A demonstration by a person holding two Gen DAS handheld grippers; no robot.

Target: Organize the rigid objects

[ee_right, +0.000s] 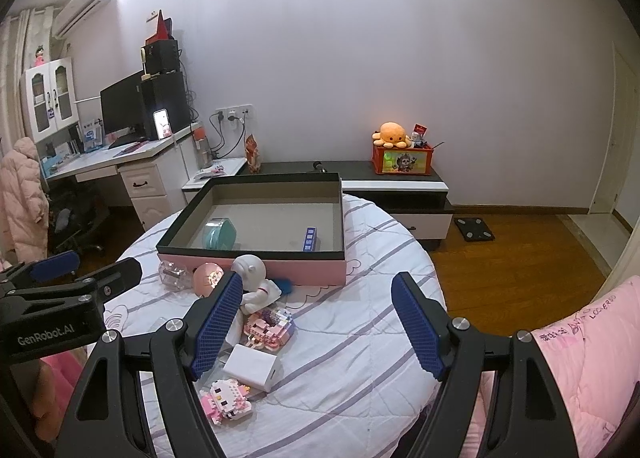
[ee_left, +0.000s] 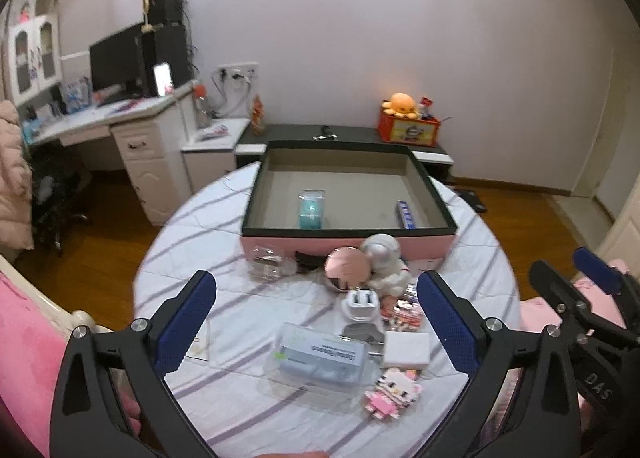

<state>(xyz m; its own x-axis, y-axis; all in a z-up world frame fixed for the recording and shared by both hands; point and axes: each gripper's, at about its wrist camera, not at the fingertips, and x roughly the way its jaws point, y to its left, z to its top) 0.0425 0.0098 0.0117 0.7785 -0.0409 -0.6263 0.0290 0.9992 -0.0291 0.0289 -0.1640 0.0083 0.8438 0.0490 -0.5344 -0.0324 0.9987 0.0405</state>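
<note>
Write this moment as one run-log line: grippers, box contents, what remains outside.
left gripper: open, empty | right gripper: open, empty | box: teal case, blue item | table: several toys outside

Box (ee_left: pixel 348 234) at the table's (ee_left: pixel 224 410) far side, holding tin (ee_left: pixel 311 211) left and small carton (ee_left: pixel 406 214) right; astronaut figure (ee_left: pixel 386 262) before it.
</note>
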